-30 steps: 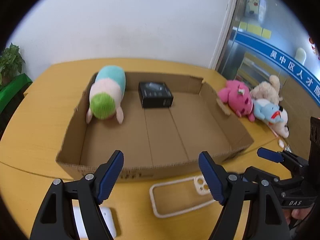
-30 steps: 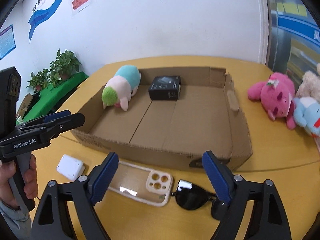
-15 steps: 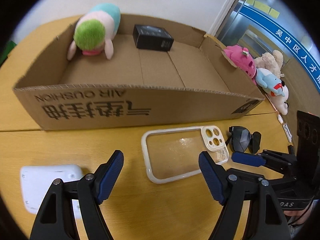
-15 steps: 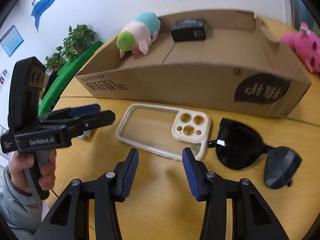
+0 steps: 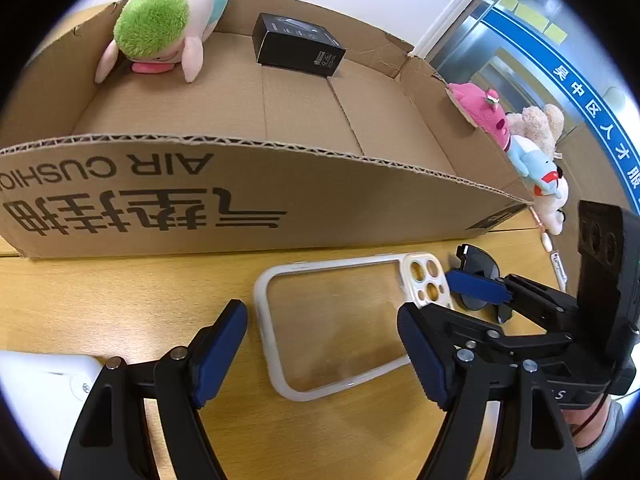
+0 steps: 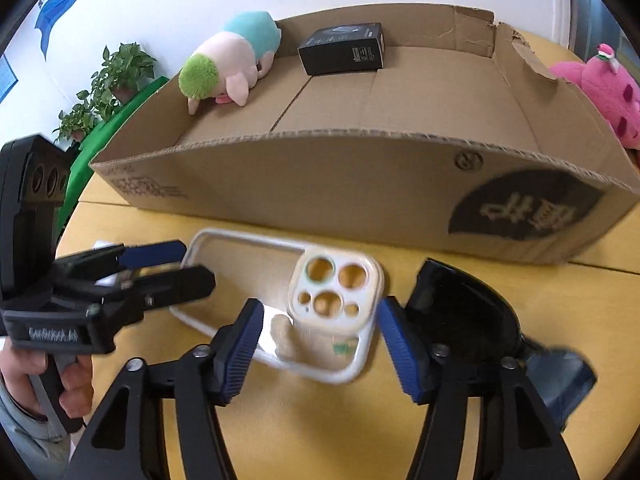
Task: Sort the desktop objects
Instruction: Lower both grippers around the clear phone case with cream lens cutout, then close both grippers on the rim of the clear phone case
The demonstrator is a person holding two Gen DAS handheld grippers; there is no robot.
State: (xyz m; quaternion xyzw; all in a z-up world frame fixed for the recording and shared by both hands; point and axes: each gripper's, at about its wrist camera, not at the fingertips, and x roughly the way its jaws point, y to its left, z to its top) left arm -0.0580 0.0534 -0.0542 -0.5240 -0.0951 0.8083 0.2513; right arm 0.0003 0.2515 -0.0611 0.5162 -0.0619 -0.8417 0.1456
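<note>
Phone case point(image 6: 288, 312) lies flat on table point(image 6: 280, 432), just before box point(image 6: 360, 184). Right gripper point(image 6: 316, 344) has just been reopening, straddling its camera end, untouched; left gripper point(image 5: 320, 356) spread. Pinch the rim squarely, avoid sunglasses point(image 6: 468, 308).

Yellow wooden table point(image 5: 120, 300) under cardboard box point(image 5: 240, 200), phone case point(image 5: 340, 320), sunglasses point(image 6: 460, 308).

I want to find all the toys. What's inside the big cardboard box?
Inside the cardboard box lie a green-headed plush toy and a small black box. The near wall hides the floor strip just behind it.
</note>
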